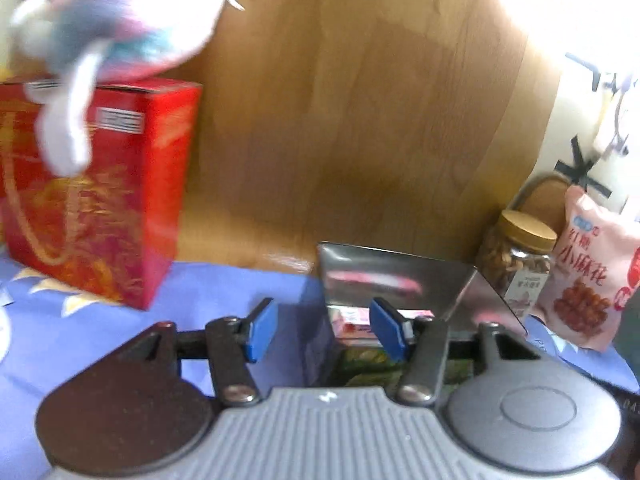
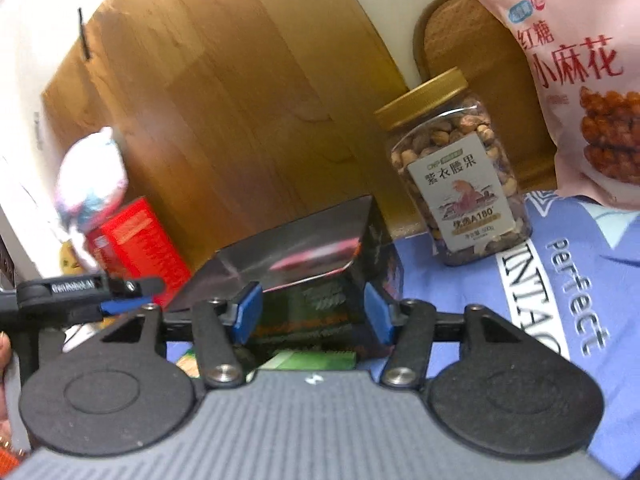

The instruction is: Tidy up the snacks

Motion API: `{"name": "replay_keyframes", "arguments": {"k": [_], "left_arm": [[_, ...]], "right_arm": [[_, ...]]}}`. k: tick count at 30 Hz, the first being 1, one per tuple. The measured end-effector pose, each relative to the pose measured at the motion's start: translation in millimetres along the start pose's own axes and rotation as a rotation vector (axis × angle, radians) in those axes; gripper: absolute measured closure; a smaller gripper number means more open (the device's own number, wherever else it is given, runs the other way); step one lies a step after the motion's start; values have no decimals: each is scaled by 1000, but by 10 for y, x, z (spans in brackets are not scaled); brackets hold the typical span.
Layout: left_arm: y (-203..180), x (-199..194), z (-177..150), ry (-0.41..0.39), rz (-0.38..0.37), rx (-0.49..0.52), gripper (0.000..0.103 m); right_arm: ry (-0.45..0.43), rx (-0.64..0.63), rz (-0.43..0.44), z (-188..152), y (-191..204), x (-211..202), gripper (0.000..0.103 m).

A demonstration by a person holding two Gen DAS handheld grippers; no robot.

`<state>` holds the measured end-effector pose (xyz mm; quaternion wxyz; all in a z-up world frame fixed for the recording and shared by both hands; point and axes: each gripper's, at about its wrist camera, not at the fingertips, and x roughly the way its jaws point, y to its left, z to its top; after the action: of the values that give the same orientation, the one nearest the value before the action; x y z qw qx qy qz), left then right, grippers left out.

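Box looks like thin stiff card, light, maybe crushable; pinch side wall low. Right gripper, left gripper both released, nothing clamped.

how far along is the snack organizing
Done: small packets already lie in the open foil-lined box. In hand: nothing; left gripper and right gripper are open at the box. Left: nut jar and pink snack bag stand outside.
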<state>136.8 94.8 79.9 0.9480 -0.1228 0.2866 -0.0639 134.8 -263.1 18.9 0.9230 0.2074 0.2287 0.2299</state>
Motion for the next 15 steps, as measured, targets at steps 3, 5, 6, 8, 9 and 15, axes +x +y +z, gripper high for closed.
{"name": "replay_keyframes", "arguments": {"k": [3, 5, 6, 8, 9, 15], "left_arm": [[205, -195, -128, 1, 12, -18, 51], [329, -228, -224, 21, 30, -24, 50], [381, -204, -266, 38, 43, -32, 50], [466, -132, -343, 79, 43, -47, 46], [494, -104, -375, 91, 35, -45, 40], [392, 198, -650, 221, -33, -65, 48]], "right_arm": [[32, -36, 24, -135, 121, -149, 44], [44, -86, 57, -224, 274, -199, 44], [52, -121, 78, -267, 377, -209, 44], [62, -206, 78, -332, 573, -185, 44], [65, -254, 59, -357, 658, -147, 44], [163, -360, -149, -397, 630, 351, 40]]}}
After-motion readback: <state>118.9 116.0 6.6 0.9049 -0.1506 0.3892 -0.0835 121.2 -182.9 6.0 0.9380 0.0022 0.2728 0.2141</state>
